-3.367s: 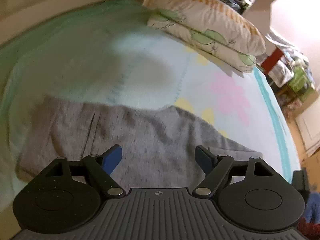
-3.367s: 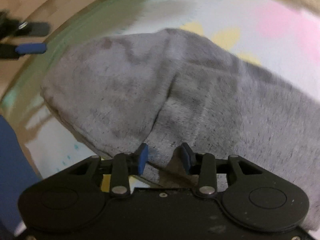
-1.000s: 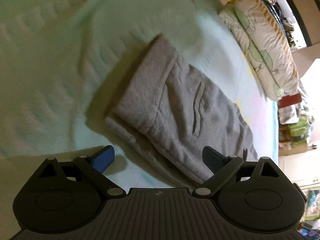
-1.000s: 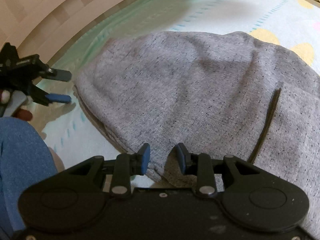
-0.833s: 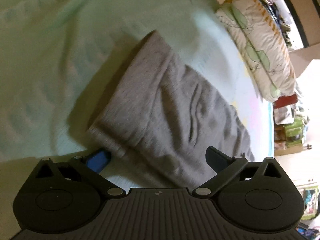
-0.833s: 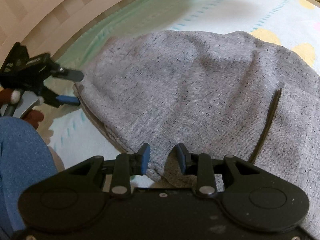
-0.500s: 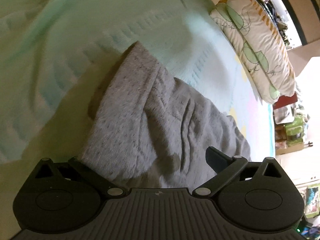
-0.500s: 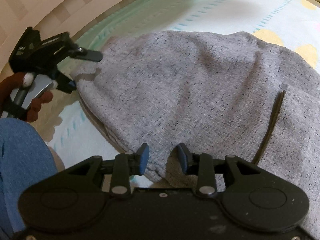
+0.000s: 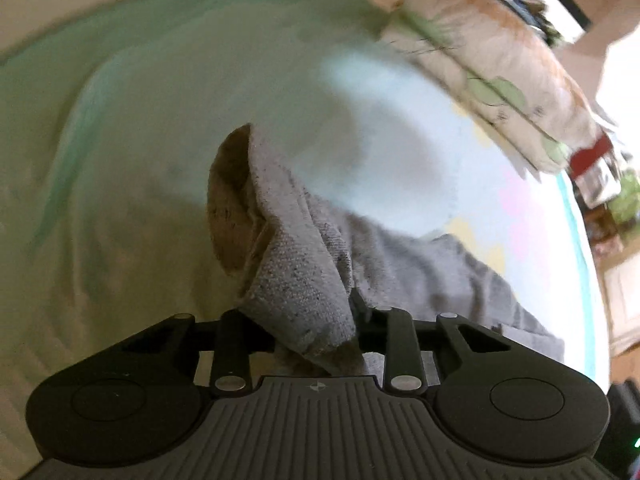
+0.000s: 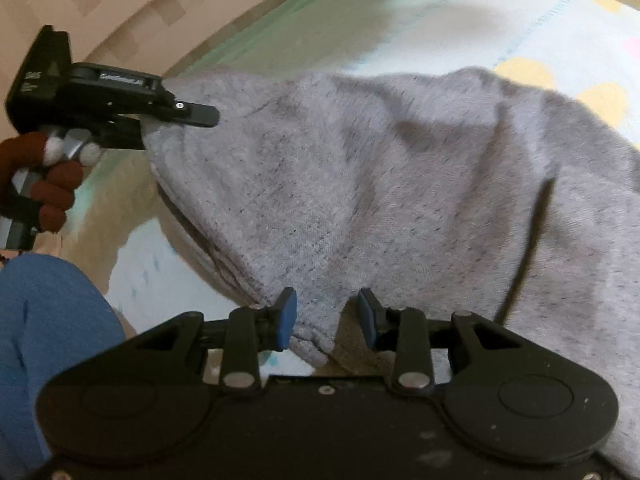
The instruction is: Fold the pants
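Grey pants spread across the bedsheet, near edge hanging toward both claws, far end reaching toward the pillows at far right.

Left gripper: jaws closing, a thick bunch of pant fabric between them and lifted off the sheet, pads hidden under the cloth. In the right wrist view, same claw at far left, clamped on the pants' left corner, hand below it.

Right gripper: blue pads part-way apart, near hem lying between them; contact of pads on cloth not clear, so grip cannot be told.

Risks, as judged:
- Left bite bulky and uneven; possible slip of the under layer during the carry-over, leaving a skewed fold.
- Right side perhaps not pinched; one-sided lift would drag the pants across the sheet instead of folding.
- Dark drawstring loose on top; could get trapped in the crease.

Versus a second ago: left claw then wide open and clear of the corner, pants flat; now closed in on the raised corner. Right claw much as before.
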A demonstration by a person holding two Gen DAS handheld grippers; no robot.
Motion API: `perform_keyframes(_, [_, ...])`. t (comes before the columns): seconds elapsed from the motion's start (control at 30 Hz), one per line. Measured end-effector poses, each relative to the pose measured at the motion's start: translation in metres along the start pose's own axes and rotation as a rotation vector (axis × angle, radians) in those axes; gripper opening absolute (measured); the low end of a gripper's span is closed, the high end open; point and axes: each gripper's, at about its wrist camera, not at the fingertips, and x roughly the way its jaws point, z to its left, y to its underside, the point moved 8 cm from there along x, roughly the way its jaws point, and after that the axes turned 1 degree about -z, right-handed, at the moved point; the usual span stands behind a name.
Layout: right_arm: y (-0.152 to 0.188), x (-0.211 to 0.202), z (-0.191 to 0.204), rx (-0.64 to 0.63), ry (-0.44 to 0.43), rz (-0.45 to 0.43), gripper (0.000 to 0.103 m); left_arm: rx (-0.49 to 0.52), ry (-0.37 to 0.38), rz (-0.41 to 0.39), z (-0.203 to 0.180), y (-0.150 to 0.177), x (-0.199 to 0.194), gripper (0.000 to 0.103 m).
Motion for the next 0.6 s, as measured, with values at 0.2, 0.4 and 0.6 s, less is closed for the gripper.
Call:
perform_keyframes(0.2, [-0.009,-0.039,-0.035,0.065,0.062,-0.104,0.039,0.144,0.035,-0.099,-0.07,-0.008,-0.038,0.029])
perform_keyframes(0.4, [0.032,-0.015,-0.02,-0.028,-0.013,0.07,0.038,0.235,0.154,-0.15,-0.152,0.005,-0.054,0.025])
perform_keyframes(0.6, [0.008,-0.078,-0.071,0.184,0.003,-0.04,0.038,0.305,0.325,-0.13,-0.235,0.028,-0.036,0.022])
